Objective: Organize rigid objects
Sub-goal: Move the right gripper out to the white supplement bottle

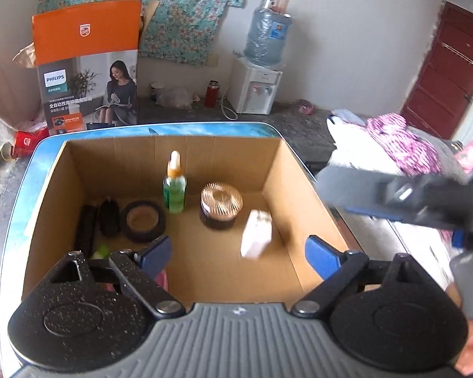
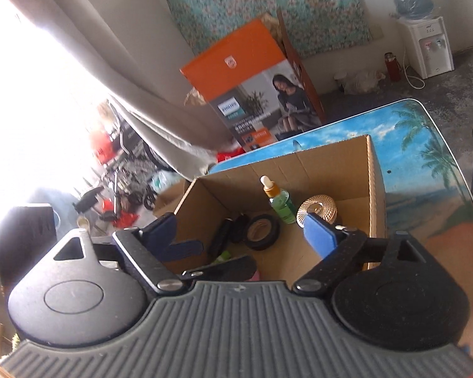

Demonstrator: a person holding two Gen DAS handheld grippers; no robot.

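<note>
An open cardboard box [image 1: 302,195] sits on a blue beach-print table [image 2: 425,163]. Inside stand a green dropper bottle [image 1: 174,186], a jar with a copper ribbed lid [image 1: 221,203], a black tape roll [image 1: 144,217] and a black brush [image 1: 108,217]. A small white box [image 1: 256,234] is blurred in mid-air between my fingers, above the box floor. My left gripper [image 1: 238,252] is open above the box. My right gripper [image 2: 241,236] is open and empty over the box's near side; it shows blurred in the left wrist view [image 1: 432,201].
An orange Philips carton [image 1: 88,69] stands behind the table. A water dispenser [image 1: 258,85] and red flask [image 1: 212,94] are by the far wall. Clothes [image 1: 394,138] lie at right. Clutter sits on the floor at left [image 2: 123,189].
</note>
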